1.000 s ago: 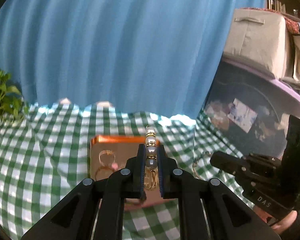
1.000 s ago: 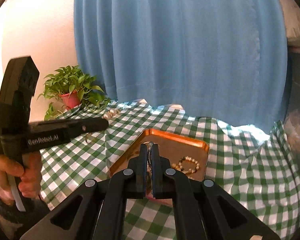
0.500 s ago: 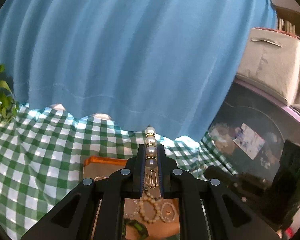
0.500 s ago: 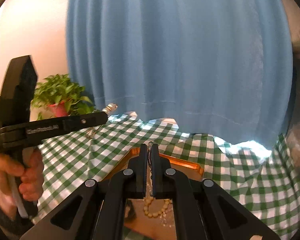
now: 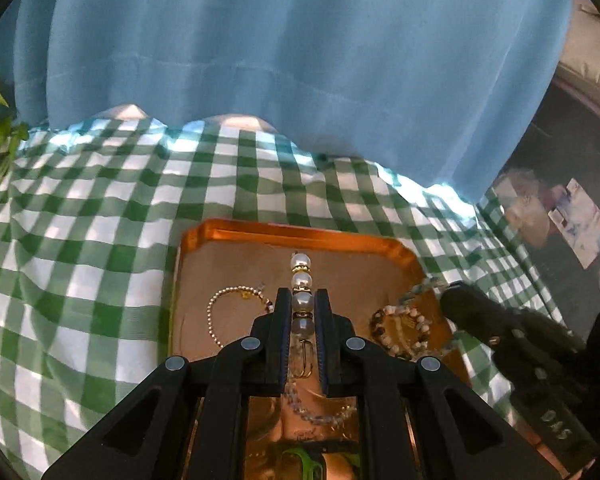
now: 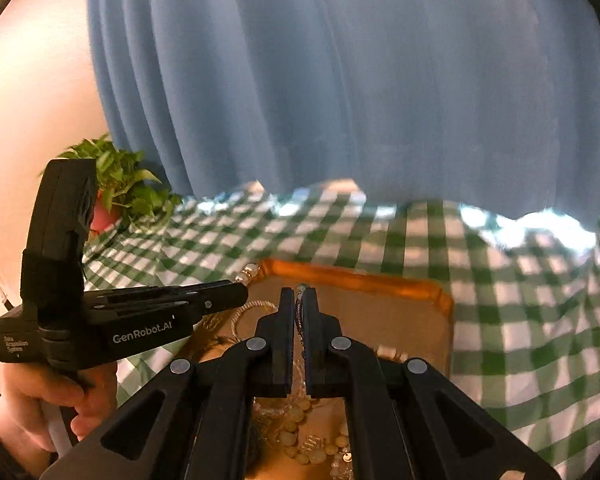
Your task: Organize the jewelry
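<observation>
The string of large white pearls with small gold spacers [image 5: 301, 292] sits clamped between the fingers of the left gripper [image 5: 301, 312], 2 pearls jutting past the tips and a gold clasp dangling behind them. It hangs above the far half of the shallow copper-coloured rectangular tray [image 5: 300, 232], not yet resting on it. The right gripper [image 6: 299, 308] is closed on a thin dark chain [image 6: 299, 312] — only a sliver of it shows in the narrow gap between its fingers, so its full shape cannot be told.

Compared with 1 second ago, both grippers have dropped and moved in over the tray: its rim was then well ahead of the fingertips, and now its floor fills the lower part of both views. Neither grip has changed. That suggests the carry is nearly over and each piece is about to be set down.

Already lying in the tray are a fine gold ball chain [image 5: 228, 304] curled at left, a loop of mixed brown and pale beads [image 5: 400, 332] at right, and round cream beads [image 6: 308, 444] under the right gripper. A free patch for the pearls lies near the far rim. The tray rests on a green-and-white checked cloth [image 5: 80, 240] before a blue curtain [image 5: 300, 60]; a potted green plant [image 6: 120, 184] stands at the left
</observation>
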`<state>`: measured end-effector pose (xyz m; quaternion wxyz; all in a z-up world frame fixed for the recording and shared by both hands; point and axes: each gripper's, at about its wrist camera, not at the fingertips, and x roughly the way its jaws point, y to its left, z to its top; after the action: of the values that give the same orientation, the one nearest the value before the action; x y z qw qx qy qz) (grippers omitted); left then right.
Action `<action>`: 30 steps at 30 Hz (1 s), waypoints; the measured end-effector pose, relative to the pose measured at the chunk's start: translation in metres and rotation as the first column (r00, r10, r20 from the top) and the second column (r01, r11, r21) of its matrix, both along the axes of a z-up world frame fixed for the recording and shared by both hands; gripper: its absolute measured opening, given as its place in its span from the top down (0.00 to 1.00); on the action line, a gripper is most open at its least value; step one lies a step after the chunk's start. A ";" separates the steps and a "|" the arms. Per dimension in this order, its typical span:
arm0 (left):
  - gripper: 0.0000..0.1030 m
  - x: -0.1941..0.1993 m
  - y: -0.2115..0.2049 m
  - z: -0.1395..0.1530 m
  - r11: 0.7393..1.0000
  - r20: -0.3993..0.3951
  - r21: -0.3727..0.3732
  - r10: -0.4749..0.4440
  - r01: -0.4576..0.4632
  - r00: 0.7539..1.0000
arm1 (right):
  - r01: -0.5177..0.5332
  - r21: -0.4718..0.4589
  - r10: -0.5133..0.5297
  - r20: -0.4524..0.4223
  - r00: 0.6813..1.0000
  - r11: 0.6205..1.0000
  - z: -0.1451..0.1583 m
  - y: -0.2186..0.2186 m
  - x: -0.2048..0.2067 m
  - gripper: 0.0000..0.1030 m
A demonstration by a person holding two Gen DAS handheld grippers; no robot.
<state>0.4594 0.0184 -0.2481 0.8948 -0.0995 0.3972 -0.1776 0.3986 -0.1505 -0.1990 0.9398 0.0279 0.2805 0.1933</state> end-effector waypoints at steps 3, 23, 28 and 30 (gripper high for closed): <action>0.89 0.002 -0.007 -0.008 1.000 -0.018 -0.002 -0.022 0.022 1.000 | 0.016 0.024 -0.015 -0.053 0.998 1.000 -0.017 -0.002 0.011 0.97; 0.35 0.007 -0.008 -0.019 0.972 -0.056 0.206 0.127 -0.113 0.990 | 0.131 -0.037 -0.136 -0.212 0.968 0.991 -0.054 0.001 0.027 0.49; 0.35 -0.016 -0.004 -0.007 0.980 -0.038 0.163 0.122 -0.115 0.992 | 0.131 -0.007 -0.129 -0.226 0.966 0.991 -0.052 -0.003 0.020 0.49; 0.35 -0.033 -0.006 -0.002 0.979 -0.018 0.170 0.113 -0.108 0.993 | 0.121 -0.032 -0.125 -0.215 0.969 0.992 -0.048 0.002 0.010 0.49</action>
<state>0.4269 0.0120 -0.2496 0.9029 -0.0476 0.4172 -0.0920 0.4086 -0.1481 -0.2466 0.9140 0.0575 0.3806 0.1281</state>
